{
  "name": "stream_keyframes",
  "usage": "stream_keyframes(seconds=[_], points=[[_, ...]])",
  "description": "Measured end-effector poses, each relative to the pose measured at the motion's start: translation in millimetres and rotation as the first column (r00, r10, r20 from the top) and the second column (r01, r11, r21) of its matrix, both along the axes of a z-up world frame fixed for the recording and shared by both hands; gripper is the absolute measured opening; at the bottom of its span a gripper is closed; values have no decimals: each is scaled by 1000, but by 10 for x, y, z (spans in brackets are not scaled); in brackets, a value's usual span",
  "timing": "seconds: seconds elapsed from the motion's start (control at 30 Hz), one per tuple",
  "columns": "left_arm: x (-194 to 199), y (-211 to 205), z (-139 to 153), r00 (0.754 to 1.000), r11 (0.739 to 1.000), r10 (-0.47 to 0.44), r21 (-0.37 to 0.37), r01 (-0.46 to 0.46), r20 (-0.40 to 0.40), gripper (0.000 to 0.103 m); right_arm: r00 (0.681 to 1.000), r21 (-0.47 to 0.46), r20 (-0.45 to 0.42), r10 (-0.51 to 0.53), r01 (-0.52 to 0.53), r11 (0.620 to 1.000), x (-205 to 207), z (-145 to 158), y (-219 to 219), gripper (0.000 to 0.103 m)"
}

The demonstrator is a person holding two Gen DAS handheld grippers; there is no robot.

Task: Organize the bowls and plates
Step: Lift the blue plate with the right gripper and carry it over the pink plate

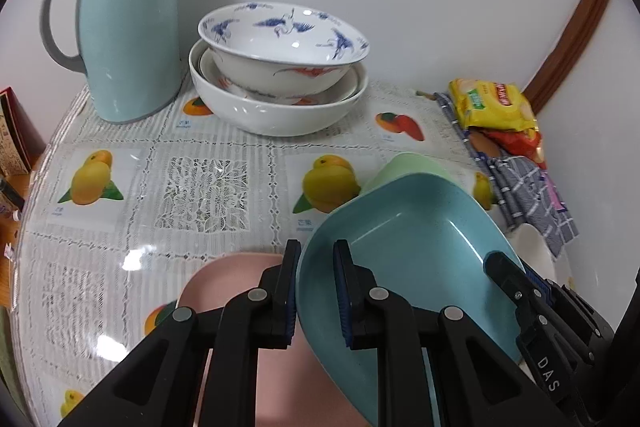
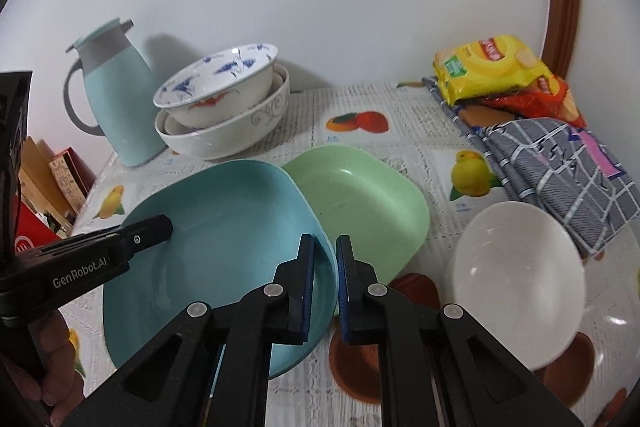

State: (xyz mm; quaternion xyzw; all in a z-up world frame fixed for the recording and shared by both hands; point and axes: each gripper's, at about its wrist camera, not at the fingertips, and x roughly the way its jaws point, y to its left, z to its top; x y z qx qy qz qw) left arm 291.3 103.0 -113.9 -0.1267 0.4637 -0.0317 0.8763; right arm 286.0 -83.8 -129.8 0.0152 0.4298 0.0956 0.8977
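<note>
Black left gripper [image 1: 317, 291] and right gripper [image 2: 325, 287], blue pads, silver pivot screws

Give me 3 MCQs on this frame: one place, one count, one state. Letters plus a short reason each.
1. Where does the crane-patterned bowl sit?
A. Nested on top of the stacked white bowls beside the light-blue jug
B. Inside the green plate
C. On the checked cloth

2. How many grippers clamp the blue plate?
A. None
B. One
C. Two

3. How does the plain white bowl stand?
A. Upside down
B. Upright, empty and alone
C. Stacked in the blue plate

Answers:
1 A: it rests in the stack next to the jug at the back of the table.
2 C: the left gripper pinches one rim, and the right gripper pinches the opposite rim.
3 B: its open, empty inside faces up, beside the green plate.
</note>
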Motion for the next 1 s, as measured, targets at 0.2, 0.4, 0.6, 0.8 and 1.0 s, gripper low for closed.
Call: stream_keyframes(seconds=[0.2, 0.4, 0.6, 0.8, 1.0], points=[[-255, -63, 273, 999, 1000, -13, 0, 13, 43, 16, 999, 34, 31, -12, 11, 999, -254, 286, -102, 10], [-485, -177, 417, 998, 1000, -31, 2, 31, 58, 16, 999, 52, 48, -25, 22, 998, -510, 465, -212, 9], [-727, -224, 517, 997, 999, -41, -3, 42, 67, 16, 997, 72, 64, -35, 30, 997, -750, 593, -296, 9], [-948, -198, 627, 996, 999, -33, 1, 33, 86, 16, 996, 83, 84, -32, 25, 996, -955, 710, -293, 9], [-1149, -148, 736, 994, 1000, -26, 6, 25, 109, 16, 994, 87, 106, -28, 19, 996, -1133, 834, -243, 9]])
